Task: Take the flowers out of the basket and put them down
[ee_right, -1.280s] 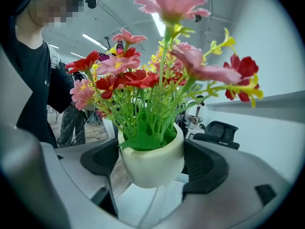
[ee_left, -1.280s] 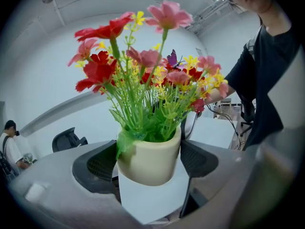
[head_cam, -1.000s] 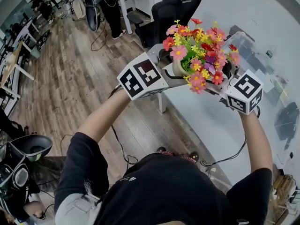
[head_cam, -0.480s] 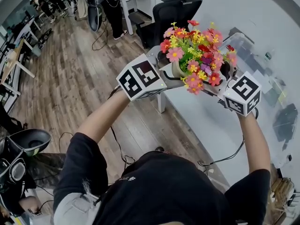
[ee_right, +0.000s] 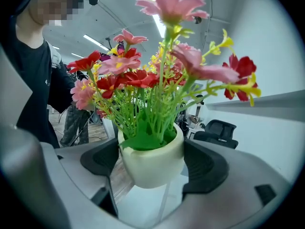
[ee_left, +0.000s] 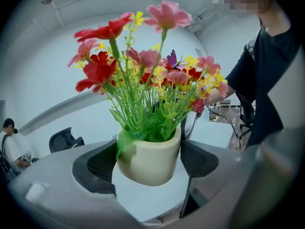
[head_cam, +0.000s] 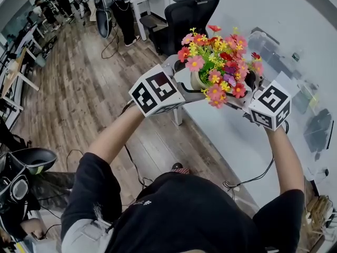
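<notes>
A bunch of pink, red and yellow artificial flowers (head_cam: 218, 62) stands in a small cream pot (head_cam: 198, 81), held upright in the air over the near edge of a white table (head_cam: 237, 136). My left gripper (head_cam: 187, 85) grips the pot from the left and my right gripper (head_cam: 246, 89) from the right. In the left gripper view the pot (ee_left: 148, 159) sits squeezed between the two black pads (ee_left: 102, 165). The right gripper view shows the same pot (ee_right: 152, 162) clamped between its pads (ee_right: 204, 166). No basket is in view.
A black office chair (head_cam: 192, 7) stands beyond the table's far end. Wood floor (head_cam: 89, 88) lies to the left, with desks and people at the far left. Cables (head_cam: 253, 178) trail off the table's near side.
Both grippers and the potted flowers have drifted slightly up and away in the head view. The grip on the pot is unchanged.
</notes>
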